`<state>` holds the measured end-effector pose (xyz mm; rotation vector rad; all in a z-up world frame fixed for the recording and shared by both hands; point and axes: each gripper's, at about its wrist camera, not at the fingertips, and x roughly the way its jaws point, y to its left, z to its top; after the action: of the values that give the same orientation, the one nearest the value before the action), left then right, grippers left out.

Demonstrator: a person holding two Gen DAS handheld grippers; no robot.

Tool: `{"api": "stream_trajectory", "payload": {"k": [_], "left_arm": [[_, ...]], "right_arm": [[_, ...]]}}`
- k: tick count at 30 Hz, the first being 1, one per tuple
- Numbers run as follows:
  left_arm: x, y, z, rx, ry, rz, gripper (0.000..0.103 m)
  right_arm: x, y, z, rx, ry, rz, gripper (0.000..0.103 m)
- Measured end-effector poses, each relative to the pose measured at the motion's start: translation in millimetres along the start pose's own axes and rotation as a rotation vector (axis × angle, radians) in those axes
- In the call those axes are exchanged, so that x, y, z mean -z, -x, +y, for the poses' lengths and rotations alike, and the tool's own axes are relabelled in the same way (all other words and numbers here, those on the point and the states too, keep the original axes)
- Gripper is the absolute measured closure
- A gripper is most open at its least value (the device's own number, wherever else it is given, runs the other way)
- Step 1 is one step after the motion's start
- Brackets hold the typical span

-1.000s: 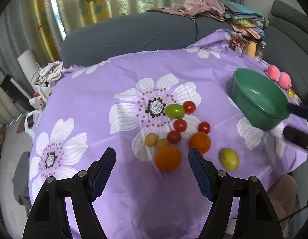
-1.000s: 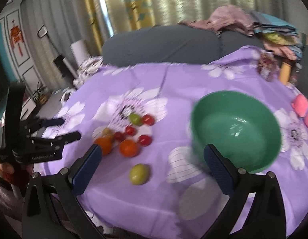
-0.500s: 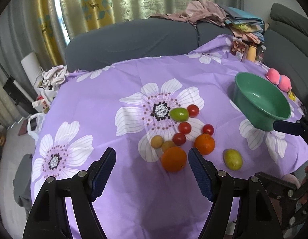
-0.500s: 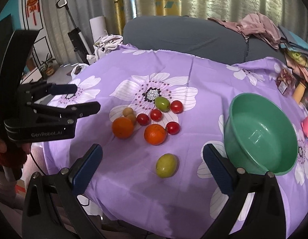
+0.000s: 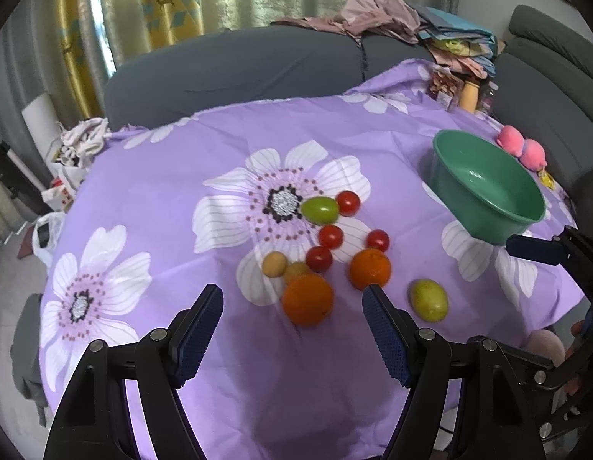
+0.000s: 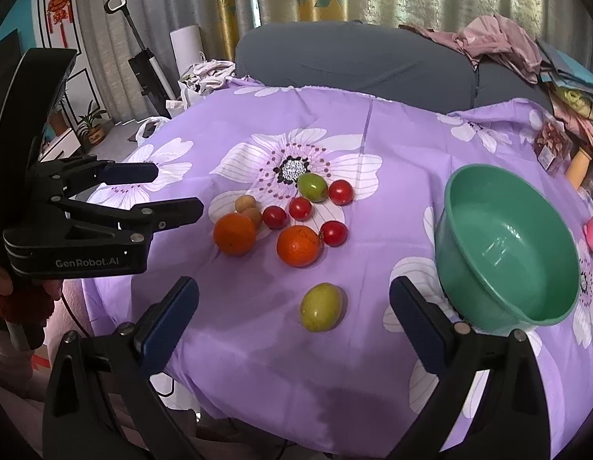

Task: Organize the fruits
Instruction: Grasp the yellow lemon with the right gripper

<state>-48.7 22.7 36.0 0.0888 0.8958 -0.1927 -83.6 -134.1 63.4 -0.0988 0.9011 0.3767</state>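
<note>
Grey sofa (image 5: 258,73) is seen behind the tabletop (image 5: 162,176), which is covered by a purple floral cloth. Green bowl (image 6: 507,245) is taken as landmark — it sits on the cloth, empty, upright.

Left gripper (image 5: 292,329) is held above the near edge of the tabletop, well left of the bowl; jaws spread wide, nothing between them. Right gripper (image 6: 294,320) is held just in front of the bowl, jaws also spread wide and empty, its right finger close to the bowl's near rim.

Fruit is all on the cloth, left of the bowl, none inside it:
- two oranges (image 6: 235,234) (image 6: 298,246), near each other, well left of the bowl
- yellow-green fruit (image 6: 321,306) lying alone, nearest the bowl's front-left side
- green fruit (image 6: 312,187) at the far side of the cluster, touching a red tomato (image 6: 340,192)
- three more red tomatoes (image 6: 334,233) (image 6: 300,208) (image 6: 274,217) between the green fruit and the oranges
- two small tan fruits (image 6: 245,204) (image 6: 253,216) at the far-left end of the cluster, touching one orange
</note>
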Motion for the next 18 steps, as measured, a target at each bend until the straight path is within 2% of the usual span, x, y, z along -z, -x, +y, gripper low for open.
{"api": "stream_trajectory", "payload": {"k": [9, 18], "left_arm": [[3.0, -10.9, -10.7, 0.076, -0.005, 0.047, 0.028], [10.1, -32.7, -16.8, 0.268, 0.049, 0.158, 0.028]], "right_arm": [[9.3, -7.6, -11.0, -0.007, -0.030, 0.029, 0.007], [21.9, -21.8, -25.7, -0.043, -0.084, 0.074, 0.017]]}}
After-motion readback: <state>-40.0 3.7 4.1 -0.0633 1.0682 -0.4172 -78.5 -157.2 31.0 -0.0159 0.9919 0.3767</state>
